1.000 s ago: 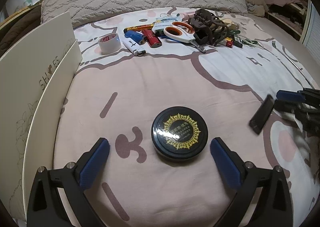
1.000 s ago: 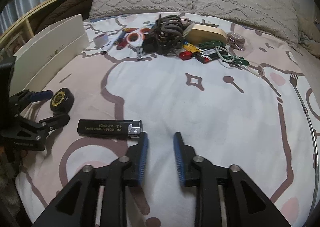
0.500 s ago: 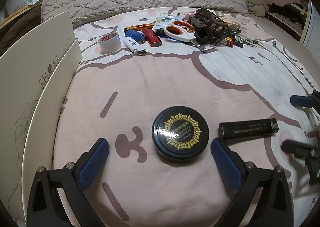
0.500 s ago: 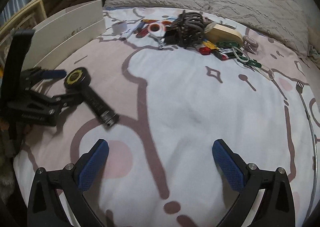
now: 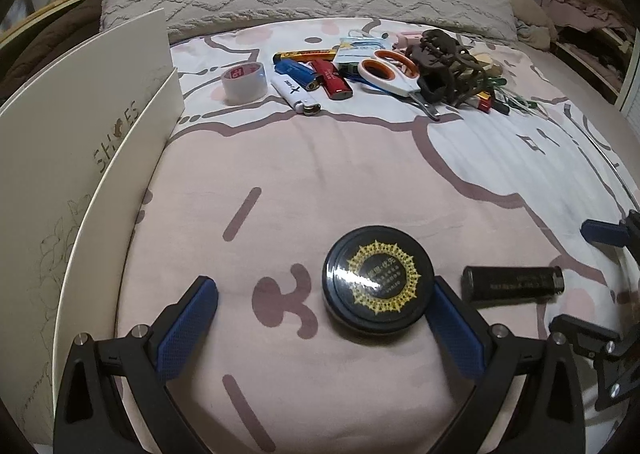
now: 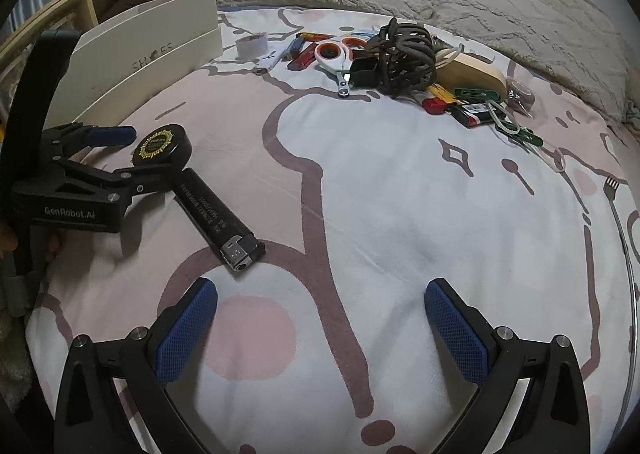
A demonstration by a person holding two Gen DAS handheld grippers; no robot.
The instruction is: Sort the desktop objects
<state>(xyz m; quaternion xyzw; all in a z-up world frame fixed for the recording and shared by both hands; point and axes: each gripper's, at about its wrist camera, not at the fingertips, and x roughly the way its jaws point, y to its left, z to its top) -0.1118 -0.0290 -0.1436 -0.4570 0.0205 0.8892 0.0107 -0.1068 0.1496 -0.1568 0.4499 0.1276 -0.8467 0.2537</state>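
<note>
Black lighter lies diagonally at centre-left, up-left of my right gripper, fingers spread empty; left gripper too, straddling the tin

We've got a round black tin with a gold sunburst lid lying flat on the pink bedsheet, and a black lighter on its side just beside it, metal end pointing away from the tin. Further up the bed there's a pile: tape roll, white, blue and red lighters, orange-handled scissors, probably a brown hair claw.
</note>
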